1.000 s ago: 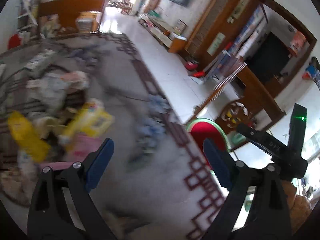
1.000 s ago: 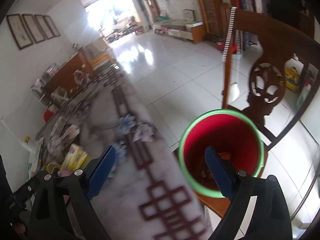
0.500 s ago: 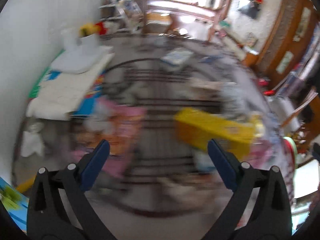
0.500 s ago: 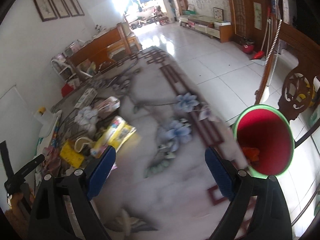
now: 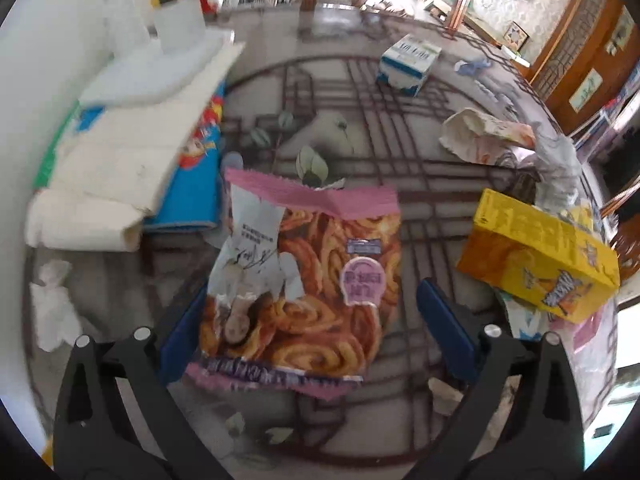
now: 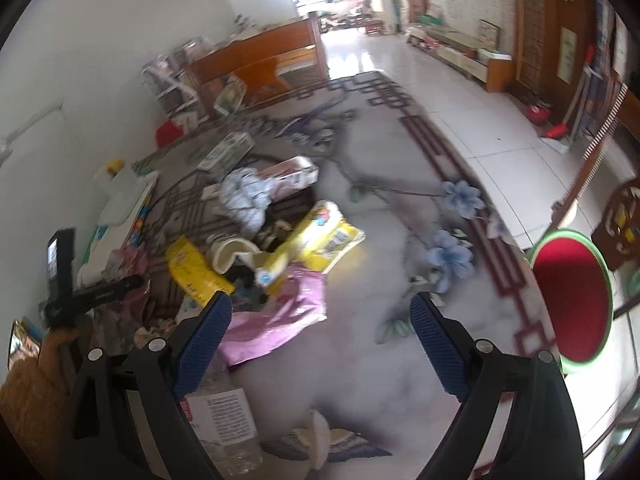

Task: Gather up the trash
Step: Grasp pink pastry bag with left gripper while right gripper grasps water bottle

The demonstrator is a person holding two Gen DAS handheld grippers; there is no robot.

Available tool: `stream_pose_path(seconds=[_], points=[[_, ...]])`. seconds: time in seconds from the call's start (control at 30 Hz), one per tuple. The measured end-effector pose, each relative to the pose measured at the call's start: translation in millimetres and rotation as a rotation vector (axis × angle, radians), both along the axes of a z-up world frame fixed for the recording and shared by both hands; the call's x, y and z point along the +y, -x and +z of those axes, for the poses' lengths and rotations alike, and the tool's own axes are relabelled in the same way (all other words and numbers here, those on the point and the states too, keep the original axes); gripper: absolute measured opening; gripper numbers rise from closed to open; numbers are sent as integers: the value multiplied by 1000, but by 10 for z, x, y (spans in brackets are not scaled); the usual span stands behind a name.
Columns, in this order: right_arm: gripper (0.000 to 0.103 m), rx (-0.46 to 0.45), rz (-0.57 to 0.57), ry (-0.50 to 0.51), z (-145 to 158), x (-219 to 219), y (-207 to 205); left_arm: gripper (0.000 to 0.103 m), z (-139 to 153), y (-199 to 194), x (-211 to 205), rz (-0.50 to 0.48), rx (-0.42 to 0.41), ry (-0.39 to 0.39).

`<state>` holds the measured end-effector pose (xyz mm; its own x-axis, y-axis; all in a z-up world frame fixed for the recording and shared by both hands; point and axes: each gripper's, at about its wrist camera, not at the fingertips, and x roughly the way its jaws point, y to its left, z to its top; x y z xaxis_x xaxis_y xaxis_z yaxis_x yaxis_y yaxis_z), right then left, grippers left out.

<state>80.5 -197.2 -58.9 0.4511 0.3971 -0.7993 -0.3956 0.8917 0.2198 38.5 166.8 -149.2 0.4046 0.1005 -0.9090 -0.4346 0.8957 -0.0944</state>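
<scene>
Most of the trash is still yours to collect: a torn pink snack bag [image 5: 304,280], a yellow box [image 5: 536,264] and crumpled paper [image 5: 488,136] litter the patterned carpet [image 5: 360,92]. Your left gripper [image 5: 308,320], a second ago aimed toward the red bin [image 6: 572,300], now straddles the bag, jaws closing but not yet pinching. Your right gripper [image 6: 320,344], swung off the bin, hangs released and empty.

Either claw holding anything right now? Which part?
Nothing held. The left claw is closing around the pink-edged snack bag, pads not touching; the right claw is open over the rug.
</scene>
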Motion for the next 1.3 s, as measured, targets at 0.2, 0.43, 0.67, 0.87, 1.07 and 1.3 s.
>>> stream_pose_path(seconds=[0.2, 0.43, 0.67, 0.87, 1.07, 1.3], points=[[87, 19, 83, 38, -52, 354, -30, 42, -30, 11, 13, 1, -35, 70], [87, 140, 209, 35, -263, 796, 41, 40, 147, 225, -100, 11, -110, 115], [87, 332, 322, 29, -625, 1050, 322, 41, 243, 359, -208, 2, -142, 148], [87, 379, 345, 60, -777, 1087, 465, 40, 307, 311, -297, -14, -156, 137], [87, 389, 356, 80, -840, 1091, 576, 40, 377, 316, -355, -19, -173, 122], [83, 382, 354, 88, -878, 1105, 594, 42, 437, 370, -411, -20, -185, 129]])
